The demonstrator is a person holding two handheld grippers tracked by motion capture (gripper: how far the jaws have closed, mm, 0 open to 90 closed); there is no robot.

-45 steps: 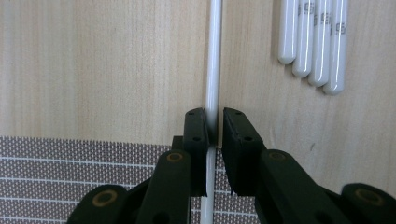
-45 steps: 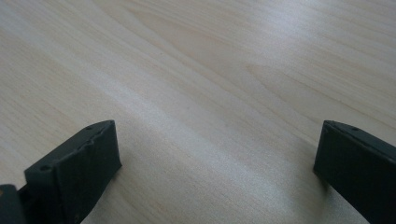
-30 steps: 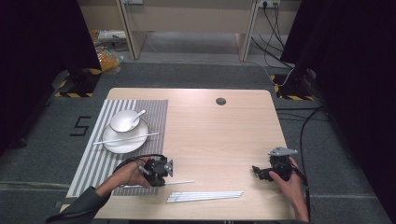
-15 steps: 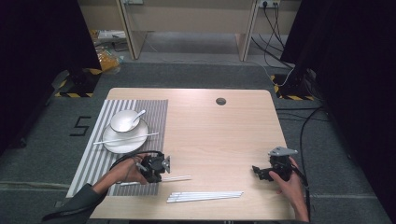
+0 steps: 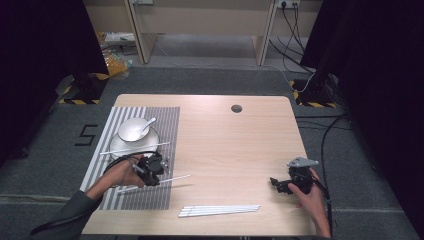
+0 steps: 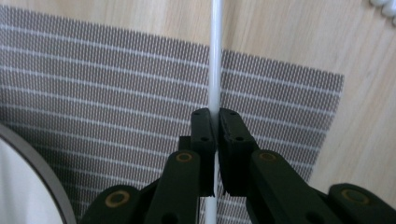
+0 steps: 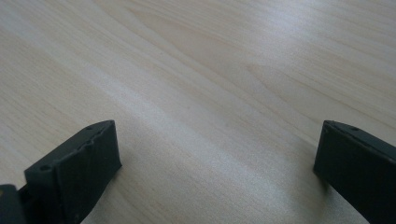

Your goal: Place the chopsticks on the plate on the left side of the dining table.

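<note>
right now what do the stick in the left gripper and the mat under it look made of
Stick: probably plastic or melamine, going by its smooth, even white surface with a soft sheen. Mat: looks like woven vinyl or fabric, matte, with a visible mesh weave and grey and white stripes.

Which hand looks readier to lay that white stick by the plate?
The left. Its tool is already clamped on the white stick, just over the striped mat beside the plate. The right tool sits open and empty at the table's far side.
</note>
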